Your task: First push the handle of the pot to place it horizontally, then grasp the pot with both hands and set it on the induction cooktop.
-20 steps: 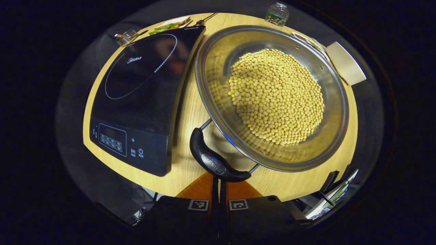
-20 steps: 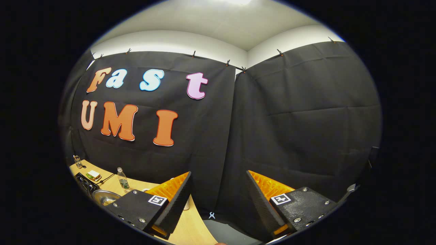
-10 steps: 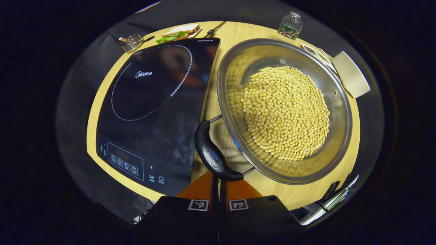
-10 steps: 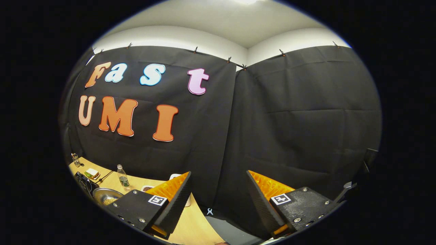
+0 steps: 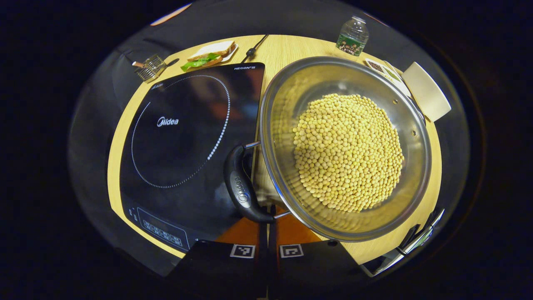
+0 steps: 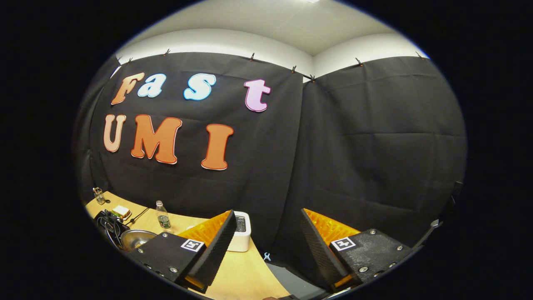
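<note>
A steel pot [image 5: 287,96] full of yellow beans [image 5: 347,152] stands on the round wooden table [image 5: 283,48], just right of the black induction cooktop [image 5: 179,137]. Its black side handle [image 5: 240,189] juts left over the cooktop's right edge. My left gripper [image 5: 267,218] is shut, fingers pressed together, with the tips touching the near end of that handle. My right gripper [image 6: 266,216] is open with nothing between its fingers, held up facing the booth wall. The pot [image 6: 135,237] also appears small at the lower left of the right gripper view.
At the table's far edge are a water bottle [image 5: 352,36], a sandwich on a plate [image 5: 207,57], a small glass [image 5: 148,68], two little dishes [image 5: 381,68] and a white box [image 5: 425,91]. A cable [image 5: 256,46] runs off behind the cooktop.
The pot has turned, its handle swinging from the near side round to the left over the cooktop's edge, with my shut left gripper against it. The right gripper has only drifted slightly.
</note>
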A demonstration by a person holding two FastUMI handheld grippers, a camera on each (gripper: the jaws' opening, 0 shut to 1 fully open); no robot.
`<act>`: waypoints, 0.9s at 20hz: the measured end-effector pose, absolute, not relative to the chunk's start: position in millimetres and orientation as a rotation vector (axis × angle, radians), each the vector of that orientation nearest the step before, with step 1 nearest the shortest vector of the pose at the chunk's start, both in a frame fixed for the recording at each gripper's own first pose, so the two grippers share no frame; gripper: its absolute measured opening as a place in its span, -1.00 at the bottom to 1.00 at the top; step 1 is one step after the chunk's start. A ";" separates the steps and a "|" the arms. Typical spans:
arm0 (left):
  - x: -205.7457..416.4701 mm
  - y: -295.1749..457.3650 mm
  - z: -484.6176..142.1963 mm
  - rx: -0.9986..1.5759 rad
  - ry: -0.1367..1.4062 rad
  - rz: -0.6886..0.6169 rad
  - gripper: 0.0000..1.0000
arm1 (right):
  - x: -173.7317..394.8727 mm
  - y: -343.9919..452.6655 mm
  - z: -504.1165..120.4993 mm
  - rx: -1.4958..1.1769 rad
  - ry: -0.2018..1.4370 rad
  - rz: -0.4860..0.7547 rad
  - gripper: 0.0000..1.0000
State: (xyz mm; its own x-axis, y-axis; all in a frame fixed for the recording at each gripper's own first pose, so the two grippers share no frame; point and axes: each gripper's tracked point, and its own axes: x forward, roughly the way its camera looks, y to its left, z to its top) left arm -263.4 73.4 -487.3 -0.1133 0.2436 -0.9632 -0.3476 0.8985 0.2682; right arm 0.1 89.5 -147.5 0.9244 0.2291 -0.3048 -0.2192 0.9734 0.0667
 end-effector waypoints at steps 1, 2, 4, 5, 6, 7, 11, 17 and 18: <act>-262.8 75.8 -487.2 -0.070 1.603 0.486 -0.84 | -0.1 95.2 -148.9 0.035 0.323 0.238 0.94; -261.2 76.9 -486.9 -0.055 1.601 0.472 -0.84 | -0.5 100.3 -151.8 0.039 0.331 0.247 0.94; -258.7 80.0 -490.2 -0.016 1.594 0.443 -0.84 | -3.1 109.1 -156.4 0.045 0.352 0.260 0.91; -256.4 81.5 -492.0 0.006 1.589 0.427 -0.84 | -3.7 112.9 -160.9 0.048 0.364 0.265 0.91; -252.4 84.1 -493.9 0.026 1.581 0.415 -0.84 | -4.7 116.4 -163.4 0.049 0.374 0.269 0.91; -250.2 87.4 -495.1 0.045 1.571 0.403 -0.84 | -6.7 119.6 -166.9 0.051 0.384 0.274 0.91; -238.4 93.1 -495.2 0.103 1.531 0.347 -0.84 | -7.3 128.4 -179.3 0.050 0.427 0.286 0.94; -224.5 104.7 -494.0 0.138 1.488 0.273 -0.84 | -8.2 127.1 -196.3 0.038 0.479 0.273 0.94; -221.1 105.0 -495.5 0.142 1.481 0.263 -0.84 | -8.1 126.6 -199.5 0.038 0.489 0.269 0.91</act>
